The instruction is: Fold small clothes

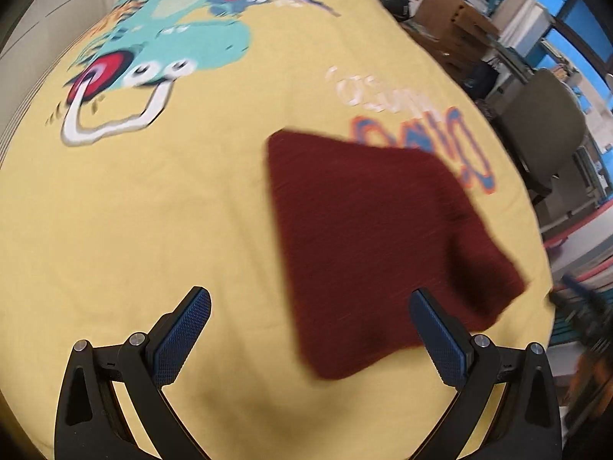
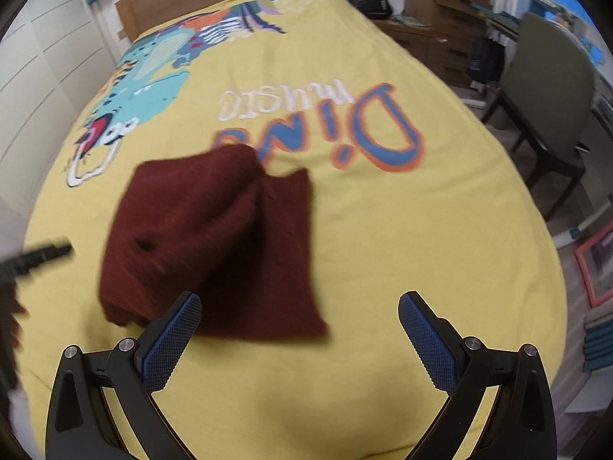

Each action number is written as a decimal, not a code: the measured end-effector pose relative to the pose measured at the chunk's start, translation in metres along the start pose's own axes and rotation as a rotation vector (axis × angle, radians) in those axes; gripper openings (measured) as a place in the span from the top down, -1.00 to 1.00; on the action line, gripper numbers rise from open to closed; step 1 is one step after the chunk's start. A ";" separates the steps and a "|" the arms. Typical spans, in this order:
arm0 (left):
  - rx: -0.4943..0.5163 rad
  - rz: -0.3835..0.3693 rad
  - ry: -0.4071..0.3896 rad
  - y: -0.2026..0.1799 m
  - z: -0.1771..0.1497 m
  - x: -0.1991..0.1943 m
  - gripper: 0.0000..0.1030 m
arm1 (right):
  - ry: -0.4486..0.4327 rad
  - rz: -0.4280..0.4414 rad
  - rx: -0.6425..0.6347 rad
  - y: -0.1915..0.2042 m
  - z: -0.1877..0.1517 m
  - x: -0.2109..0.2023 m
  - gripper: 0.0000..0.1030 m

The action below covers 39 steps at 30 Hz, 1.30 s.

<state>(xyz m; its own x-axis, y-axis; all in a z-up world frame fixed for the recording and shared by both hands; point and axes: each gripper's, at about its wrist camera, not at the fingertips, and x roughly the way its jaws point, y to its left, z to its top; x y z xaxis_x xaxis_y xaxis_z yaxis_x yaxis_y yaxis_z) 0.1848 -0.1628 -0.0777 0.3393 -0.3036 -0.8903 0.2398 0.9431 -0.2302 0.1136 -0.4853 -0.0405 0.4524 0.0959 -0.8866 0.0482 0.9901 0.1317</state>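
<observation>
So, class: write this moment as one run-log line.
stage: fold released | left claw: open, empty | right claw: open, empty | dark red garment: folded, lying on yellow bedspread

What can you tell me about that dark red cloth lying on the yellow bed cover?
The dark red cloth looks like a soft knit garment, folded into a rough square with a ridge down its middle and one small dark spot. It lies flat on the yellow bed cover, just below the printed lettering. Neither gripper touches it; blur hides finer detail.
</observation>
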 end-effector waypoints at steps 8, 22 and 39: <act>-0.085 -0.006 0.040 0.047 -0.041 0.010 -0.98 | 0.135 0.088 -0.067 0.063 0.062 0.042 -0.40; -0.110 -0.040 0.070 0.058 -0.059 0.014 -0.98 | 0.315 0.130 0.001 0.053 0.035 0.114 0.34; -0.059 -0.058 0.081 0.033 -0.059 0.018 -0.98 | 0.245 0.035 0.012 -0.013 0.001 0.090 0.48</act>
<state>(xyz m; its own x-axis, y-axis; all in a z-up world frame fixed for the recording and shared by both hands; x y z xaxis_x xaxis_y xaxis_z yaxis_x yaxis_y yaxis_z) 0.1450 -0.1290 -0.1247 0.2514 -0.3482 -0.9031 0.2025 0.9313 -0.3027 0.1551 -0.4900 -0.1217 0.2244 0.1533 -0.9624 0.0473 0.9847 0.1679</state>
